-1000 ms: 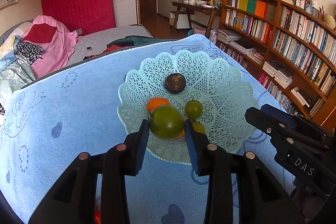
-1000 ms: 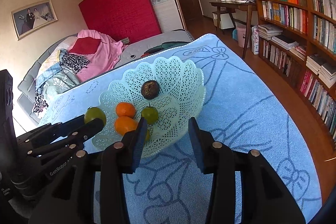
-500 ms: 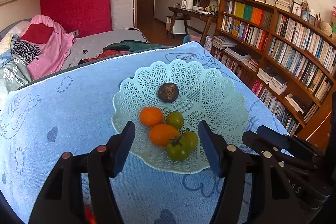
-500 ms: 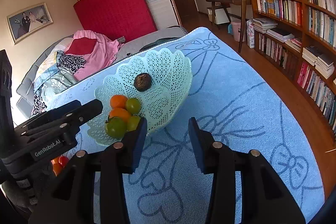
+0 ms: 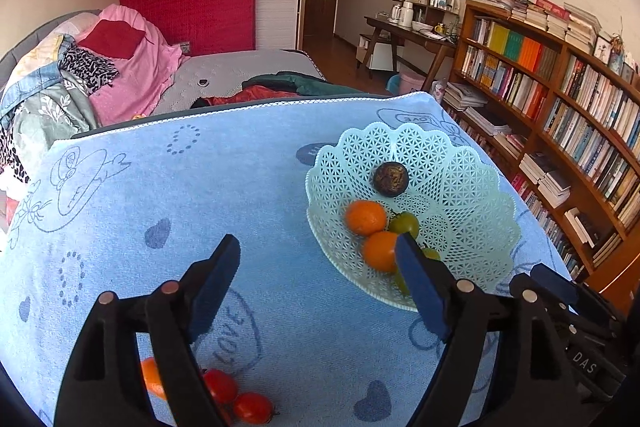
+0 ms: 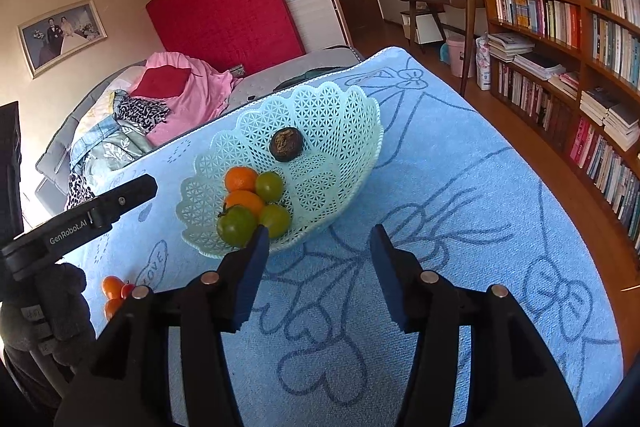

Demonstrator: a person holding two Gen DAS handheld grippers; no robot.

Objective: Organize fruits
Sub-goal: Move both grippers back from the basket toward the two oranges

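Observation:
A pale green lattice basket (image 5: 472,187) (image 6: 340,131) sits on the blue towel-covered table. It holds a dark brown fruit (image 5: 390,179) (image 6: 285,144), two oranges (image 5: 366,217) (image 6: 240,179), small green tomatoes (image 5: 404,225) (image 6: 269,186) and a larger green tomato (image 6: 236,225). My left gripper (image 5: 318,269) is open and empty, left of the basket and above the towel. Red tomatoes (image 5: 236,397) and an orange (image 5: 152,377) lie loose on the towel below it; they also show in the right wrist view (image 6: 114,293). My right gripper (image 6: 316,247) is open and empty, near the basket's front rim.
A bed with piled clothes (image 5: 120,67) lies beyond the table's far edge. Bookshelves (image 5: 560,87) (image 6: 580,47) line the right wall, with a desk (image 5: 412,31) further back. The table's right edge drops to a wooden floor (image 6: 540,155).
My left gripper opened, dropped the large green tomato into the basket, then pulled back and swung left. The loose red tomatoes came into view. My right gripper stayed open and drew back slightly.

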